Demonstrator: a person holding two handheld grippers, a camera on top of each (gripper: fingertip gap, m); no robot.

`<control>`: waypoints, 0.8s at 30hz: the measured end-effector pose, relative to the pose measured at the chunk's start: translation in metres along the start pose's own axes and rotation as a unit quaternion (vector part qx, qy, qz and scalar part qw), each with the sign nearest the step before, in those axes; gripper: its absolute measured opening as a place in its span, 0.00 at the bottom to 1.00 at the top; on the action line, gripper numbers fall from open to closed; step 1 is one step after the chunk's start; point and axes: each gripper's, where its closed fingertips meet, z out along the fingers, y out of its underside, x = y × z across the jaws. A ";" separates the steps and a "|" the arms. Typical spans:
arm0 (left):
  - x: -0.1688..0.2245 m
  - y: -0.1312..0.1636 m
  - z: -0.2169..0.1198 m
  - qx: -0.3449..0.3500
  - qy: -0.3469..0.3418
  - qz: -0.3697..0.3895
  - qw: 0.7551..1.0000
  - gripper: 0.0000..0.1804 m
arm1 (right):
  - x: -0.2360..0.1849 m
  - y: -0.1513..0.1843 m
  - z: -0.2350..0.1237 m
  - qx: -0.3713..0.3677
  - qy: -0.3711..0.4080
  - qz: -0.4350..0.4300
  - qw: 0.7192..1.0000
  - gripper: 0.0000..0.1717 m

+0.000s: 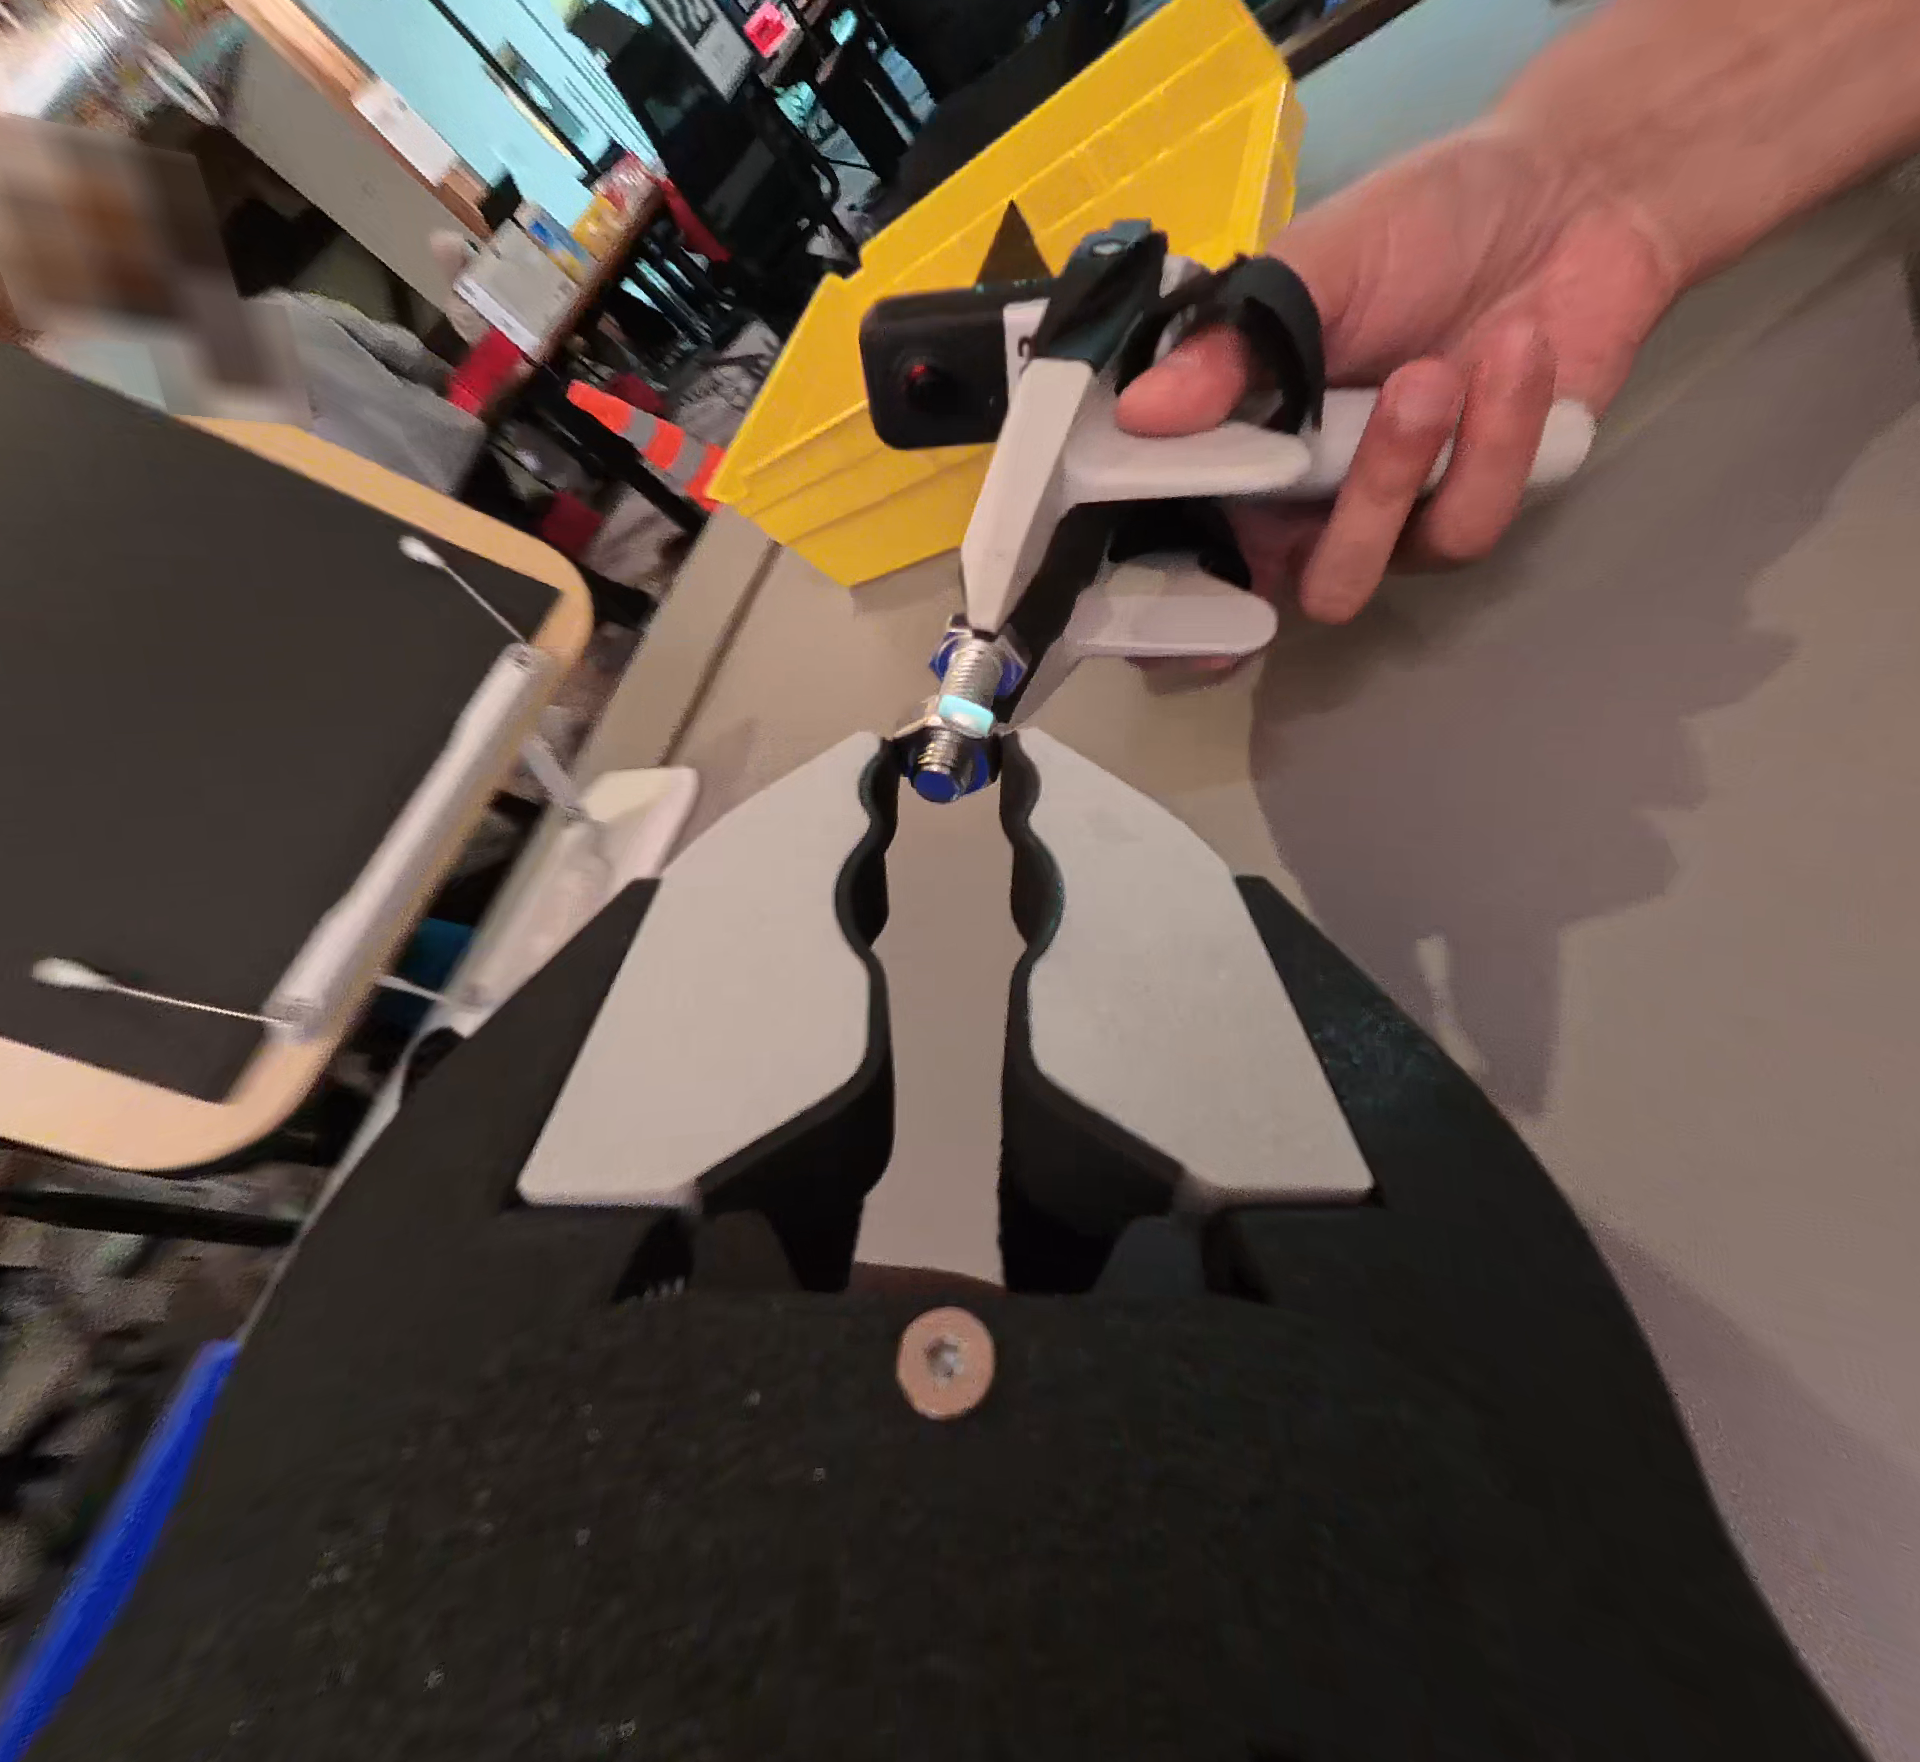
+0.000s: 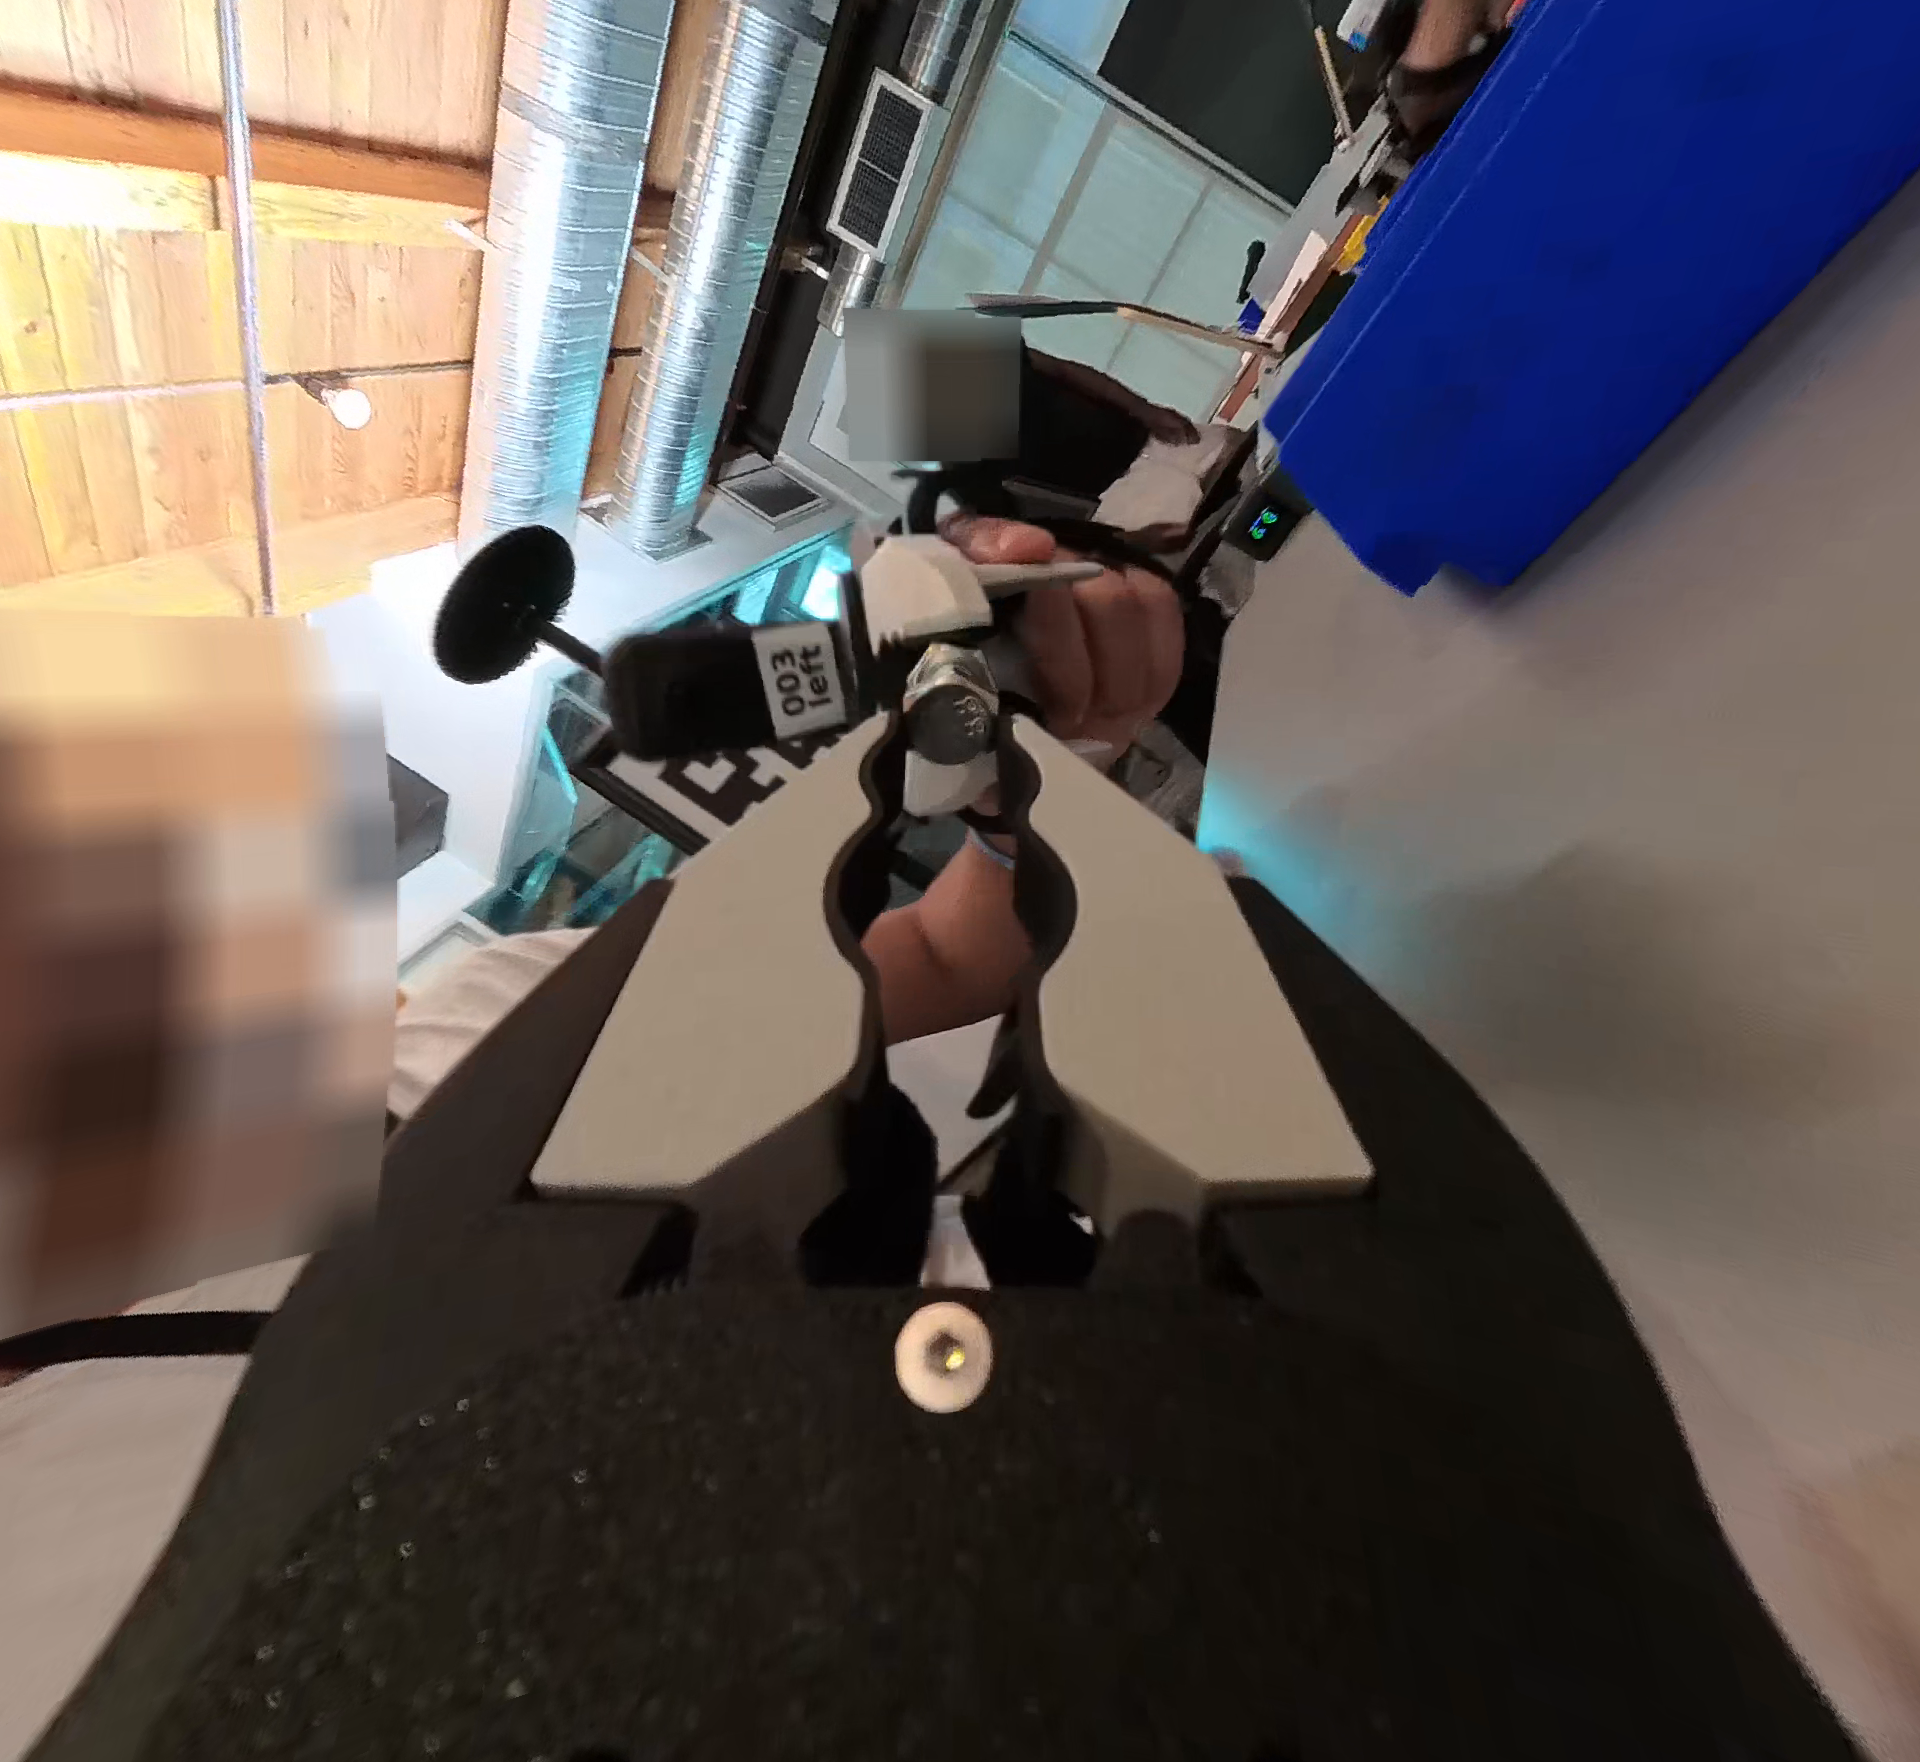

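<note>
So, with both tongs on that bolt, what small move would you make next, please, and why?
Probably a short twist of the right tongs about the bolt's axis while the left tongs hold steady. The left tongs grip the nut near the threaded tip, the right tongs grip the bolt at its head, and bare thread shows between them, in the air above the table.

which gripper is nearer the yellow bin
Right. The right gripper sits just in front of the yellow bin; the left gripper is farther back, both jaws on the bolt.
</note>
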 end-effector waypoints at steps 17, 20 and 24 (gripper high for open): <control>-0.003 -0.014 0.003 0.074 0.226 -0.597 0.766 0.28 | -0.007 -0.008 -0.004 0.000 0.092 -0.271 0.958 0.09; -0.006 0.000 0.005 0.039 0.166 -0.463 0.870 0.35 | -0.007 -0.014 -0.008 0.018 0.082 -0.237 0.968 0.10; -0.007 0.013 0.005 0.015 0.097 -0.252 0.963 0.30 | 0.000 -0.015 -0.010 0.024 0.068 -0.164 0.984 0.10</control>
